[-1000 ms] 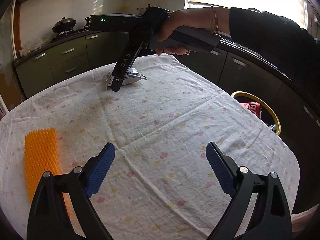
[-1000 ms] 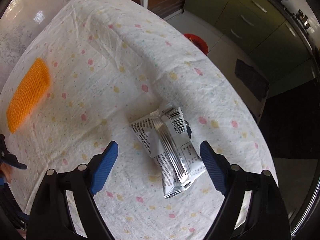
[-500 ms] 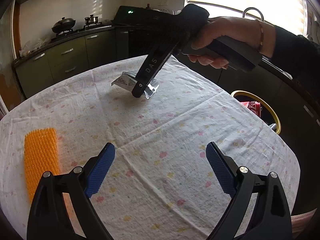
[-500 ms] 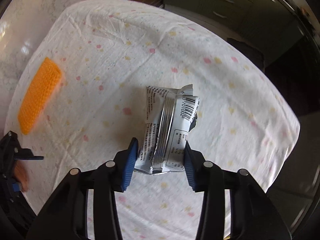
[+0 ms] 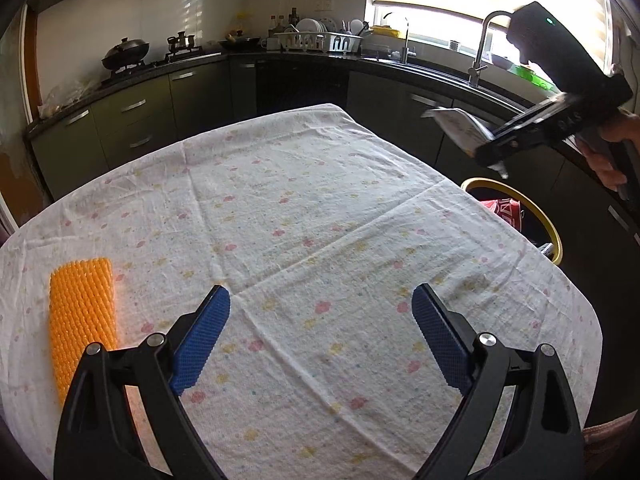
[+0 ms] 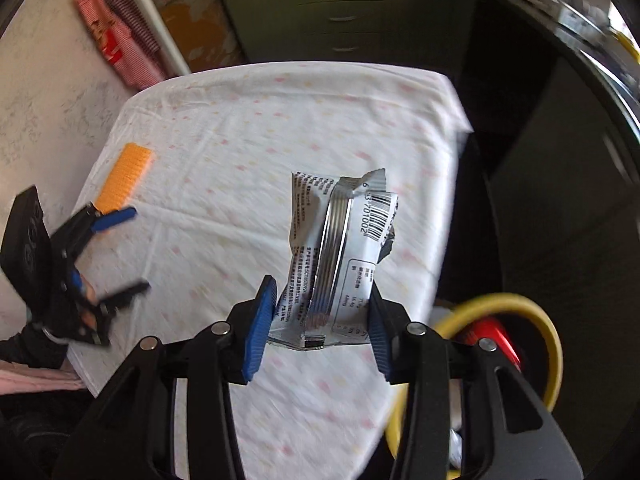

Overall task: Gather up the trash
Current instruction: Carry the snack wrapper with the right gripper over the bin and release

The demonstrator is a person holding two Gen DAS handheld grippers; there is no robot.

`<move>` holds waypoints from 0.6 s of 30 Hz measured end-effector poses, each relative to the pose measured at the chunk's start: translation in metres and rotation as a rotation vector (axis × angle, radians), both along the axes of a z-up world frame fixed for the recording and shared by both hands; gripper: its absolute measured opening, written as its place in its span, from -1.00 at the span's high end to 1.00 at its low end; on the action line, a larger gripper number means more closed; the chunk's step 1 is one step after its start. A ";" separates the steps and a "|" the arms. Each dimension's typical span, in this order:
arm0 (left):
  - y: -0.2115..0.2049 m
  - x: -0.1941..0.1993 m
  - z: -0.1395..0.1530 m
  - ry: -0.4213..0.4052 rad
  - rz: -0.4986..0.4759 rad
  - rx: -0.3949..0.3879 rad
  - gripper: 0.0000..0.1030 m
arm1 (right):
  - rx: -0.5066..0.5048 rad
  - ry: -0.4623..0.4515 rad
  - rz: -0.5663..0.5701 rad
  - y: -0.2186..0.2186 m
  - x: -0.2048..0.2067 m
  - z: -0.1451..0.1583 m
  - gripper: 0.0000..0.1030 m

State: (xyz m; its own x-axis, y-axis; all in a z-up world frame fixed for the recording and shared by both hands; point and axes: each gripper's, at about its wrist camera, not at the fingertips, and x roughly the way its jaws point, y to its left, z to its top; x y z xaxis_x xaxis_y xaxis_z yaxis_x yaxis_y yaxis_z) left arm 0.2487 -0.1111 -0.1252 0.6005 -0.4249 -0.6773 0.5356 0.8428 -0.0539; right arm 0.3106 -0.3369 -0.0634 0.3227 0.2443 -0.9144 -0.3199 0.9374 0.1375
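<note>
My right gripper (image 6: 322,316) is shut on a silver snack wrapper (image 6: 340,248) with a barcode and holds it in the air past the table's right edge, above and beside a yellow-rimmed bin (image 6: 548,332). In the left wrist view the wrapper (image 5: 460,128) sticks out of the right gripper (image 5: 486,152) above the bin (image 5: 516,208). My left gripper (image 5: 320,332) is open and empty, low over the near part of the table. An orange foam net (image 5: 82,316) lies on the cloth to its left; it also shows in the right wrist view (image 6: 126,178).
The table has a white flowered cloth (image 5: 304,208). A red wrapper (image 5: 506,212) lies inside the bin. Dark kitchen cabinets (image 5: 160,120) and a counter with a sink tap (image 5: 480,48) run behind and to the right. My left gripper shows at the left of the right wrist view (image 6: 116,252).
My right gripper closed on the wrapper, lifted it off the table and carried it right to over the bin. My left gripper has stayed still and open.
</note>
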 end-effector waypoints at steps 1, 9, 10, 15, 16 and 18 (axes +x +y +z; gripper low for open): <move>0.000 0.000 0.000 -0.002 -0.001 0.003 -0.77 | -0.020 0.001 -0.036 -0.016 -0.010 -0.001 0.18; -0.001 0.001 -0.001 0.002 0.001 0.009 -0.77 | -0.100 0.031 -0.318 -0.119 -0.075 -0.038 0.17; -0.001 0.001 -0.001 0.003 0.003 0.009 -0.77 | -0.091 0.039 -0.366 -0.135 -0.081 -0.042 0.17; -0.002 0.000 -0.001 -0.008 0.001 0.016 -0.77 | -0.026 0.079 -0.520 -0.174 -0.093 -0.065 -0.19; -0.002 -0.001 0.000 -0.011 -0.001 0.019 -0.77 | -0.029 0.079 -0.548 -0.178 -0.096 -0.068 -0.22; -0.003 -0.002 0.000 -0.016 -0.003 0.023 -0.77 | -0.046 0.068 -0.582 -0.183 -0.099 -0.068 -0.22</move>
